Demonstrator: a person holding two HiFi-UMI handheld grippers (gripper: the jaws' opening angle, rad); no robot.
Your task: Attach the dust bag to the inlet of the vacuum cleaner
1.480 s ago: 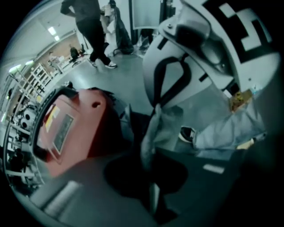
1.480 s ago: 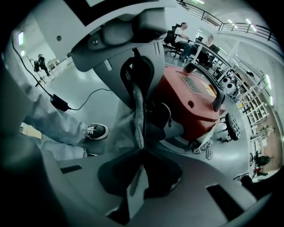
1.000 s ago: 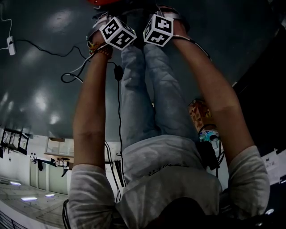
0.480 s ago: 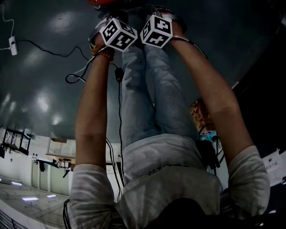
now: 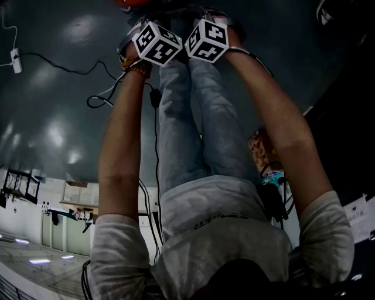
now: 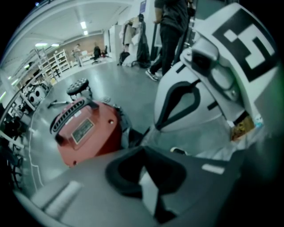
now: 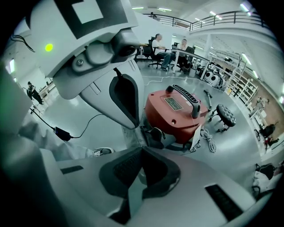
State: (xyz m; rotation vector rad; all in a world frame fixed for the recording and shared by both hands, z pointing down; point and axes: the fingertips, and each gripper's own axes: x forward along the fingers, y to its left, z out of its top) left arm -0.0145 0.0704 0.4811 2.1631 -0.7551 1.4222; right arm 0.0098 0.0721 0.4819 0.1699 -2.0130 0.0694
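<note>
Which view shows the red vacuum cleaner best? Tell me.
The right gripper view: the vacuum cleaner sits sharp, with handle and label showing. The left gripper view shows it blurrier; the head view catches only a red sliver at the top edge.

Finding no text clear enough to read.
Showing a rectangular label plate (image 7: 172, 103) on top of the red vacuum cleaner (image 7: 175, 116), its print too small to make out; hanging a white tag (image 7: 195, 140) off the cleaner's side, no writing legible on it; bearing only black-and-white square patterns, not letters, on the left marker cube (image 5: 155, 44) and the right marker cube (image 5: 207, 40); leaving the white sheets (image 5: 355, 212) at the head view's right edge and a blue sign (image 6: 143, 6) on the far wall illegible.
</note>
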